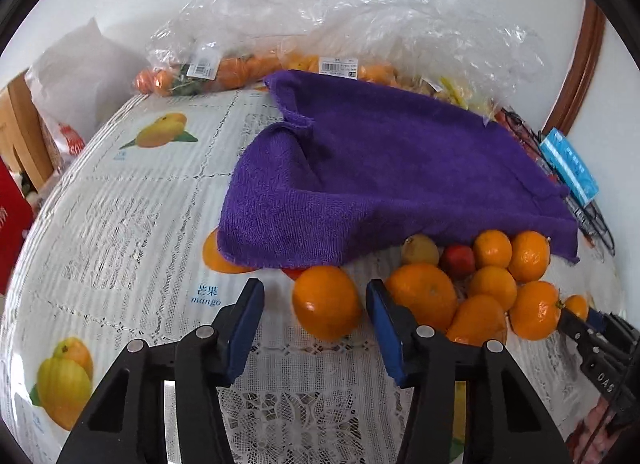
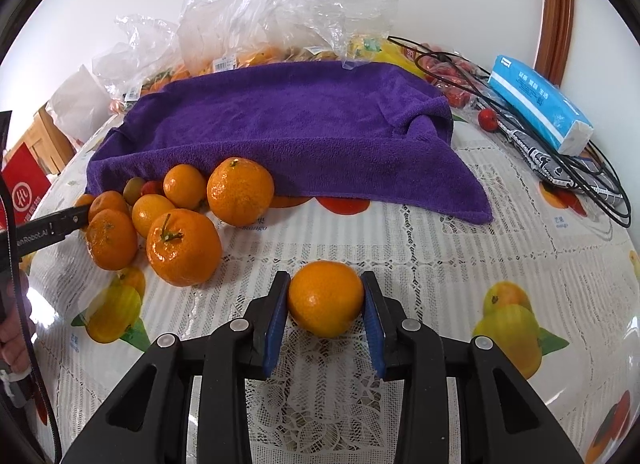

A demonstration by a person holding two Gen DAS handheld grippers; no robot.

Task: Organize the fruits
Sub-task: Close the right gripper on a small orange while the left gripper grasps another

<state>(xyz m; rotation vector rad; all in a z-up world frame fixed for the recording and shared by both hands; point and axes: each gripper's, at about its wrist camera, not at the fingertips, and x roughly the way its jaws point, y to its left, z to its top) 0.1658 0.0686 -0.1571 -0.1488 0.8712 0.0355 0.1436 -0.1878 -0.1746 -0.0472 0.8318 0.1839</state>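
Right claw grips one orange, near the purple towel. Left claw open around another orange; both axes indeterminate.

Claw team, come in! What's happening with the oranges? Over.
Right claw shut on one orange. Left claw open, flanking another orange. Fruit pile beside purple towel. Nothing blocking.

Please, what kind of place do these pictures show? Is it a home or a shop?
Probably a home dining table. It has a lace-patterned tablecloth printed with fruit, a purple towel, a blue tissue pack, and supermarket bags of fruit with price labels against a plain white wall.
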